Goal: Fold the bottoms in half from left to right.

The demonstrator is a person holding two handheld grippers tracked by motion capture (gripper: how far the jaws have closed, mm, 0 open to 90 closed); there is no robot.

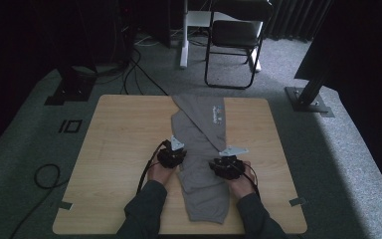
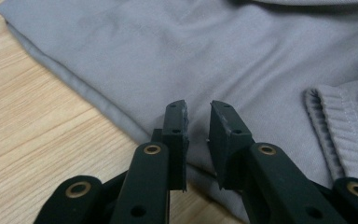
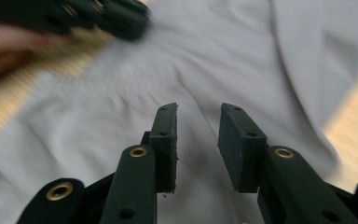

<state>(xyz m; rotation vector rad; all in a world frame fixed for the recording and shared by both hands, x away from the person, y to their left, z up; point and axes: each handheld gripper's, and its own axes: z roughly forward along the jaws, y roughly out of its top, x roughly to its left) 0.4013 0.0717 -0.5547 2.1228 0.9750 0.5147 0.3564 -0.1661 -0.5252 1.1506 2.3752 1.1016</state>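
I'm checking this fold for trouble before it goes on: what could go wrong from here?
The left gripper sits open over the edge of the grey garment with nothing between its fingers, so a close might catch only the hem or miss it. The right gripper is also open over loose cloth; uneven grabs could skew the fold on the table.

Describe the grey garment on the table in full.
The grey garment looks like soft knit sweatpants, folded into a long narrow strip that runs from the table's far edge to its near edge. A small printed logo sits near the far end. A ribbed cuff shows in the left gripper view. It lies flat, slightly wrinkled, between both grippers.
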